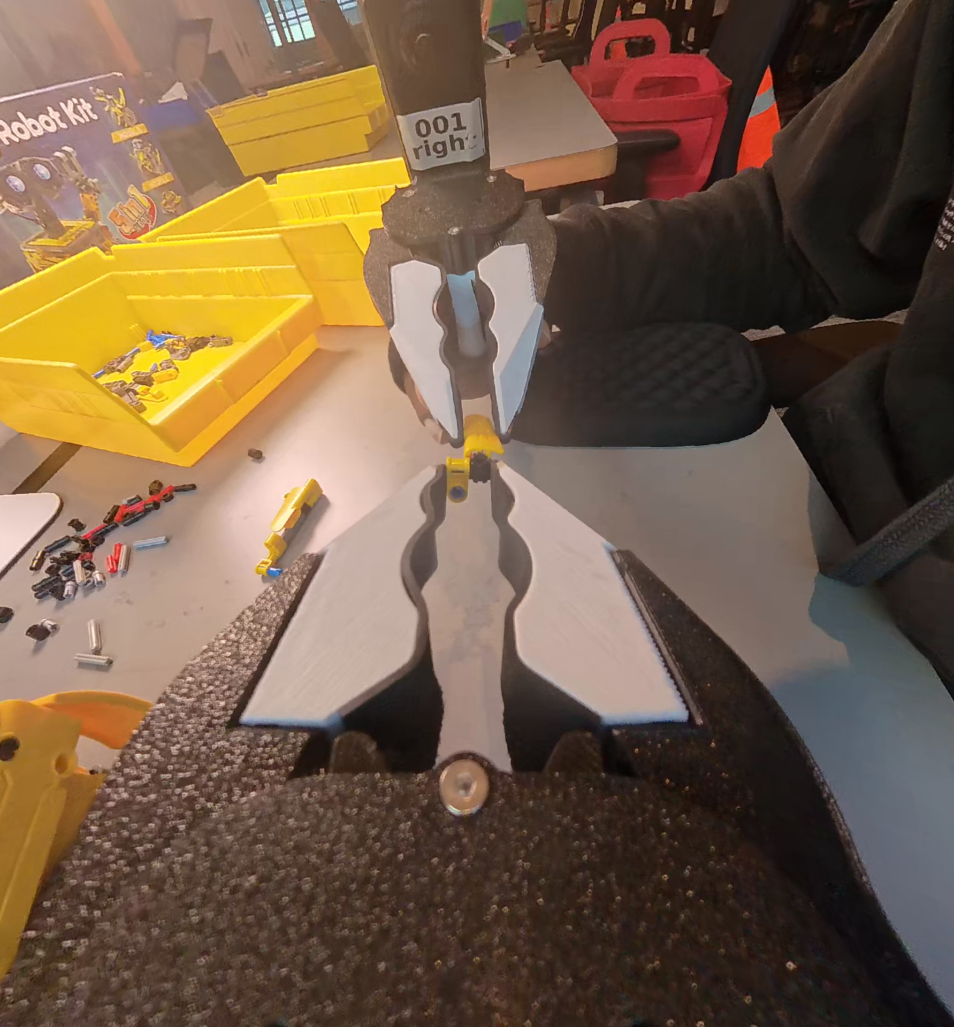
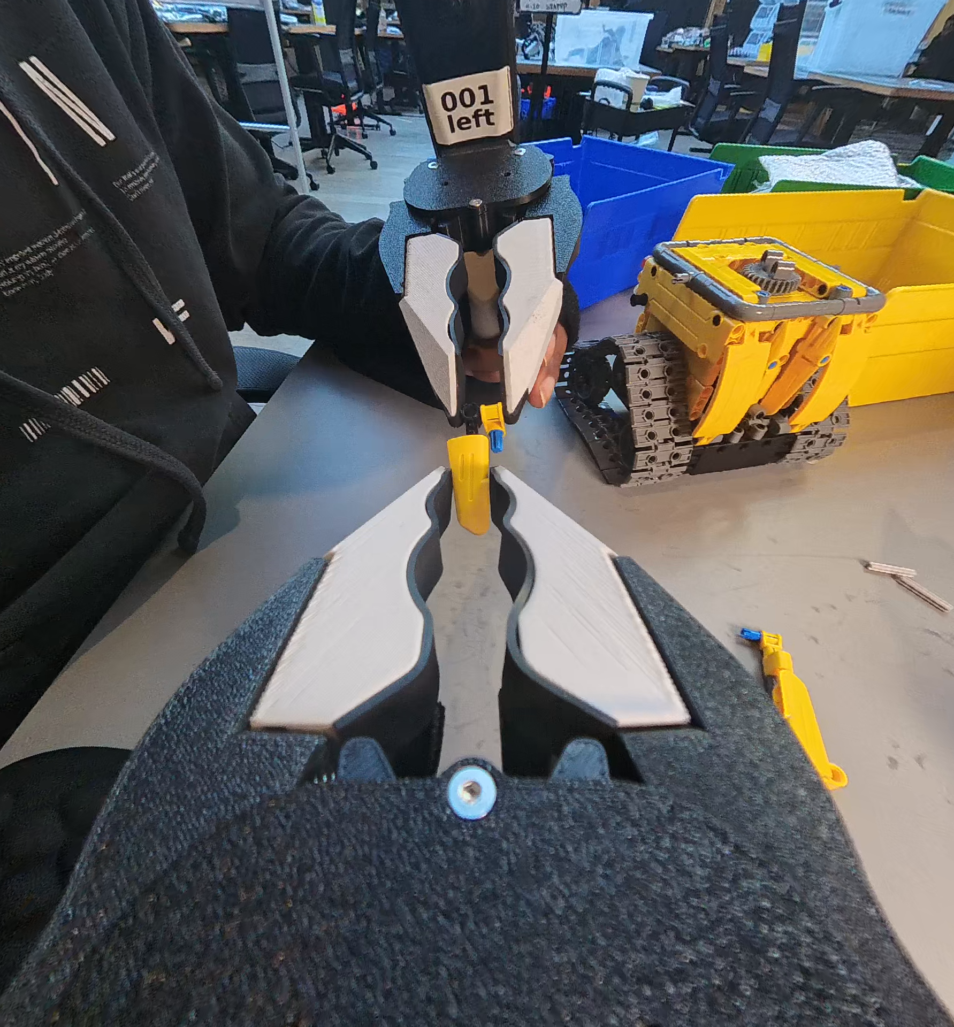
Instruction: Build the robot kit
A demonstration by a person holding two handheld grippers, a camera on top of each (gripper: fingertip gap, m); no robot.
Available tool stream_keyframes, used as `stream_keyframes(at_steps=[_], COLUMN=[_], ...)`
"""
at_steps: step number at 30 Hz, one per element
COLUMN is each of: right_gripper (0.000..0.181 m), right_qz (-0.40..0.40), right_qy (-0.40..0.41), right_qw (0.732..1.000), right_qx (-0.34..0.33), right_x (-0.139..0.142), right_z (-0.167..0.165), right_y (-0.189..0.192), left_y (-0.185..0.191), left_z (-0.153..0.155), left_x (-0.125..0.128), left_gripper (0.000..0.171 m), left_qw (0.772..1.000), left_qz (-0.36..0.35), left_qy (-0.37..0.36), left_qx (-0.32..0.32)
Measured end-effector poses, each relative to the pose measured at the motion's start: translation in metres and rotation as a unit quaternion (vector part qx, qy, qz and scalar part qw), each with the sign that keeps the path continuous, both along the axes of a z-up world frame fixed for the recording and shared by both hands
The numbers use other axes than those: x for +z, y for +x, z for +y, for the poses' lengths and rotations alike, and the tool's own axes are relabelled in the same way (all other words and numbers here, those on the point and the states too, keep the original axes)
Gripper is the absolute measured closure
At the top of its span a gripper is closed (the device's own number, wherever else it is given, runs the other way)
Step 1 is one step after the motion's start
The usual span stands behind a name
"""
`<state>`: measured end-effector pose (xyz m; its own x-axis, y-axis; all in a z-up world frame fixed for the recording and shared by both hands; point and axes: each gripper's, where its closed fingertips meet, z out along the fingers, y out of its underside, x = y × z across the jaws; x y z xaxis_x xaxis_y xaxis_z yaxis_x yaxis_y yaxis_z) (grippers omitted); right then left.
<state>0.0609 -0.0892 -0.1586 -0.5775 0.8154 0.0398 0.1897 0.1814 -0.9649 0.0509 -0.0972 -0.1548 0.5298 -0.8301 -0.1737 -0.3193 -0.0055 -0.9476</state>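
L gripper (image 1: 463,472) pinches small yellow connector (image 1: 456,479) w/ black pin, R gripper (image 2: 470,483) clamps yellow curved panel (image 2: 468,483), tip-to-tip above table (image 2: 686,544) as if aligning; tracked model (image 2: 741,355) at R's 2 o'clock.

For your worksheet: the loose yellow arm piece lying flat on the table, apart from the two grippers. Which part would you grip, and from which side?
Grip the yellow arm piece across its long, straight middle, coming from above with one finger on each long flank. It lies flat on the table with open space on both sides. Its blue-pinned end looks too small and knobbly for a steady hold.
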Motion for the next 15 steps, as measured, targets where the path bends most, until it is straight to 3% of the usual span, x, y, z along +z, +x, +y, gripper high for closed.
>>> stream_keyframes(at_steps=[15], right_gripper=[0.168], right_qz=[0.004], right_qy=[0.049], right_qw=[0.999], right_qx=[-0.014], right_x=[-0.0038], right_z=[0.0011], right_y=[-0.0011], left_y=[-0.0015], left_z=[0.0017], left_x=[-0.0059], left_gripper=[0.157], left_qw=[1.000], left_qz=[0.011], left_qy=[-0.009], left_qx=[0.005])
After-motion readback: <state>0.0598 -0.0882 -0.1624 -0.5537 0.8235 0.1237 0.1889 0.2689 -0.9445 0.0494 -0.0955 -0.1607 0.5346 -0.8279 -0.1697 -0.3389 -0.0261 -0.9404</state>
